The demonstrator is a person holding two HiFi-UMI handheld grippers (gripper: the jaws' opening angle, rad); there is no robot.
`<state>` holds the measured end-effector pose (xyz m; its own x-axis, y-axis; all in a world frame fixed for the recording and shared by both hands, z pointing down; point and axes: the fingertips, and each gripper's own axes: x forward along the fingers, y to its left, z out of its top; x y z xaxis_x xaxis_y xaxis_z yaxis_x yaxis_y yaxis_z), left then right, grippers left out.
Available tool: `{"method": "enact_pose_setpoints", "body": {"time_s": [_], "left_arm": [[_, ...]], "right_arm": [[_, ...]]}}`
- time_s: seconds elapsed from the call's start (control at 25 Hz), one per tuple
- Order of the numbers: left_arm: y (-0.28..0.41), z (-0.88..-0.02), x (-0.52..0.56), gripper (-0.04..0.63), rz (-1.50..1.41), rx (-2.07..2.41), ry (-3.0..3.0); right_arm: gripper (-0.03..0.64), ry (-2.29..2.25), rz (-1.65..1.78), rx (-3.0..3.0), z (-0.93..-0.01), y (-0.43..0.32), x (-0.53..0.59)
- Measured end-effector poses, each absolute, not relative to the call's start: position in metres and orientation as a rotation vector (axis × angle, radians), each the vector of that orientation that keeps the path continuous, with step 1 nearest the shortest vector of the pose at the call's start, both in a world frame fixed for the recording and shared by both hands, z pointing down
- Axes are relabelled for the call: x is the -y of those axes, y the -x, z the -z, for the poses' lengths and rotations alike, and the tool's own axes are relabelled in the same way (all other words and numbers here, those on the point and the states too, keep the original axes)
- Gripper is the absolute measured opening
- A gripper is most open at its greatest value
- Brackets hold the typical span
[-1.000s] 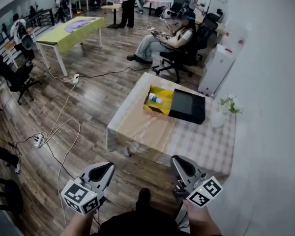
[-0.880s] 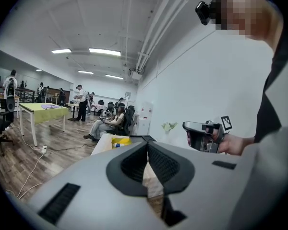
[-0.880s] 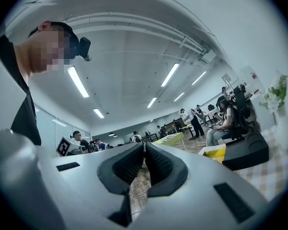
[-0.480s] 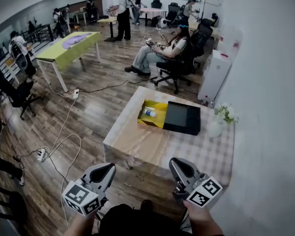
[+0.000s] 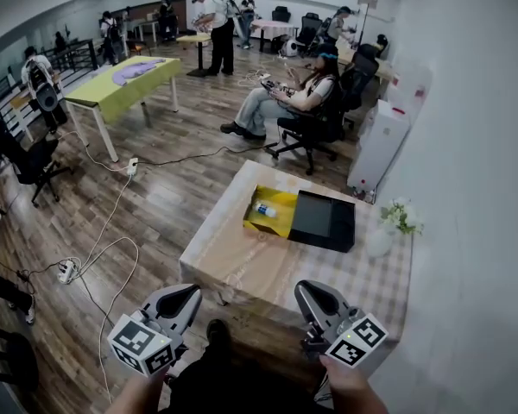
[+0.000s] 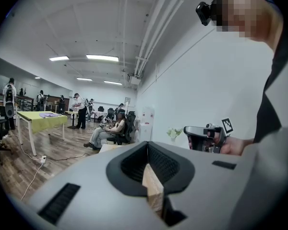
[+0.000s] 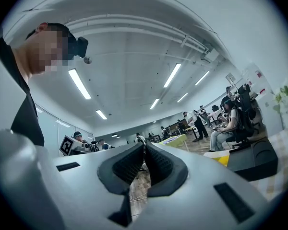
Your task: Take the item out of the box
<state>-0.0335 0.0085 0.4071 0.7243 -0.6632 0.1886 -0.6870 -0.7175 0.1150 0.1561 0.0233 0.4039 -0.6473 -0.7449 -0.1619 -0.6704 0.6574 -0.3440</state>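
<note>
1. Left tool [image 5: 188, 295]: held at 7 o'clock in the head view. Its jaws are together with nothing between them.
2. Right tool [image 5: 309, 291]: held at 5 o'clock. Its jaws are closed tip to tip and it is empty.
3. Table [image 5: 242, 261]: covered with a checked cloth and standing at 12 o'clock from both tools. Both tools are well apart from the things on it.
4. Box [image 5: 281, 224]: yellow and open, on the far half of the table. A black lid [image 5: 324, 221] touches its 3 o'clock side.
5. Item [image 5: 263, 209]: small, white and blue, lying inside the box toward its 9 o'clock side. Neither tool touches it.
6. Plant [image 5: 399, 216]: in a pale vase on the table, at 3 o'clock from the lid and near the wall.
7. Seated person [image 5: 287, 93]: in a black chair beyond the table at 12 o'clock.
8. Green table [image 5: 125, 72]: at 10 o'clock.
9. Cables [image 5: 104, 248]: trailing across the wooden floor [image 5: 164, 197] at 9 o'clock.
</note>
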Motion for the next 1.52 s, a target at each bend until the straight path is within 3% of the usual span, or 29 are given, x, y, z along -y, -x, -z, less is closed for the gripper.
{"method": "enact_pose_setpoints", "body": {"time_s": [0.32, 0.96, 1.52], "left_arm": [[0.041, -0.418, 0.07, 0.015, -0.192, 1.007, -2.773], [0.092, -0.406, 0.206, 0.015, -0.127, 0.936, -2.857], [0.061, -0.413, 0.254, 0.015, -0.146, 0.963, -2.801]], "right_arm": [[0.038, 1.233, 0.387, -2.582, -0.417, -0.148, 0.045], [0.038, 1.252, 0.269, -2.735, -0.397, -0.062, 0.181], [0.04, 1.28, 0.347, -2.799, -0.42, -0.11, 0.222]]}}
